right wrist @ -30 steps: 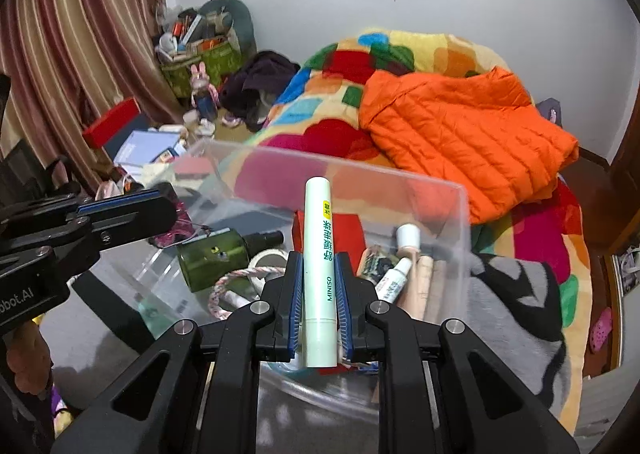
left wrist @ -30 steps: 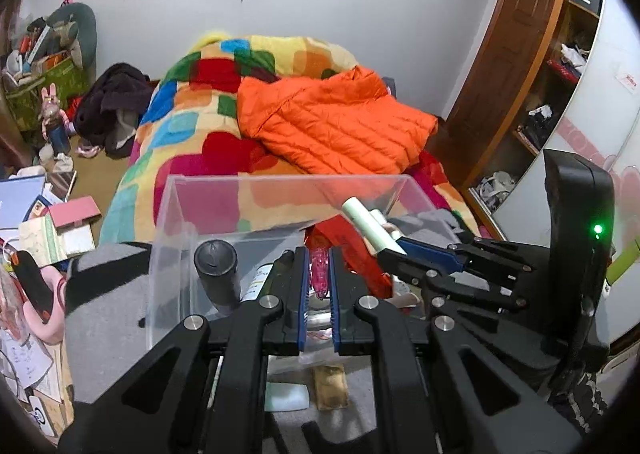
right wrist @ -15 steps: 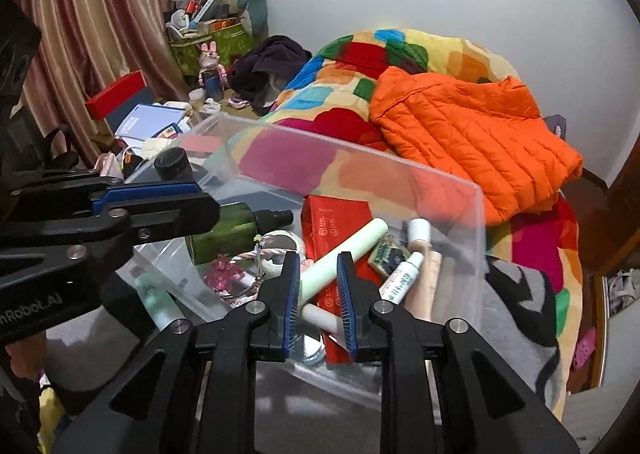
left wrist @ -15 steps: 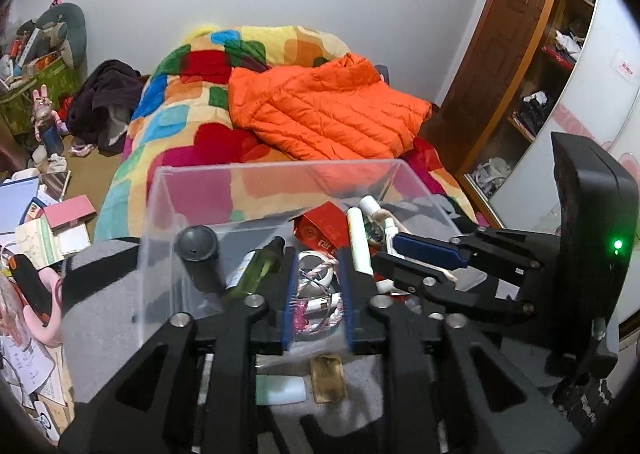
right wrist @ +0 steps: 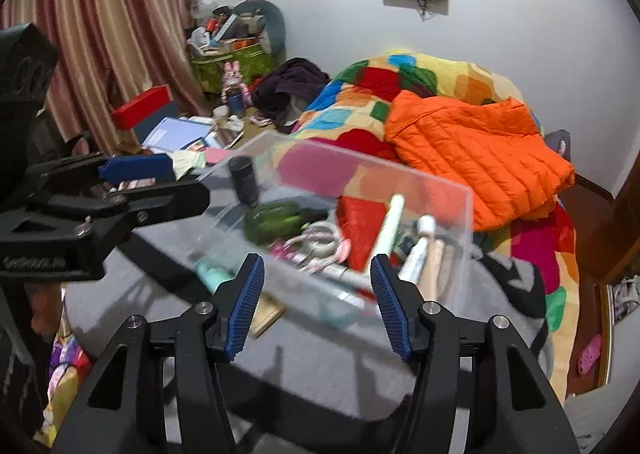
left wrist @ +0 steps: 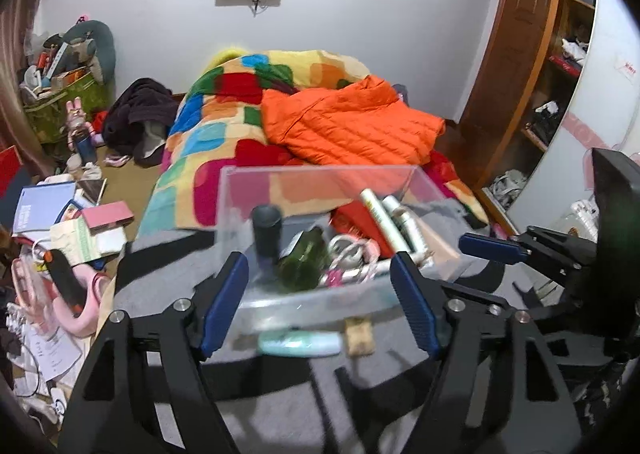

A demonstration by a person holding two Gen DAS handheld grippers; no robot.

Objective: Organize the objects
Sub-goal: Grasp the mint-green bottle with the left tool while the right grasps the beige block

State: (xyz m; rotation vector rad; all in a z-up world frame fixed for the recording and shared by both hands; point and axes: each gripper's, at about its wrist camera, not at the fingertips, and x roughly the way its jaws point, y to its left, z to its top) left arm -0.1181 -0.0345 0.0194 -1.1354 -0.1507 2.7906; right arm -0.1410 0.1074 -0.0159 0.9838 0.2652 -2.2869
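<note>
- Clear rectangular plastic bin (left wrist: pixel 320 181) sits on the grey-and-black blanket (left wrist: pixel 168 278) just ahead of both my tongs, its near wall right past the tips.
- Inside the bin: pale green cosmetic tube (right wrist: pixel 387 230) lying diagonal on a red flat packet (right wrist: pixel 360 221); pink-and-white braided cord (left wrist: pixel 352 250) in the middle; dark green glass bottle (left wrist: pixel 304 262) on its side; black cylindrical cap-top container (left wrist: pixel 267 230) upright at the left end; white and beige tubes (right wrist: pixel 424 254) at the right end.
- Left gripper (left wrist: pixel 320 306): jaws have just been opening, now spread wide, nothing between the blue pads; cord lies in the bin ahead.
- Right gripper (right wrist: pixel 318 302): jaws have just been opening, now about half spread, nothing clamped; green tube lies in the bin beyond the tips.
- Under my left tips, outside the bin: mint-coloured tube (left wrist: pixel 300 342) and small tan square piece (left wrist: pixel 360 334) on the blanket.
- Beyond the bin: orange quilted jacket (left wrist: pixel 352 125) on a multicoloured patchwork duvet (left wrist: pixel 224 121).
</note>
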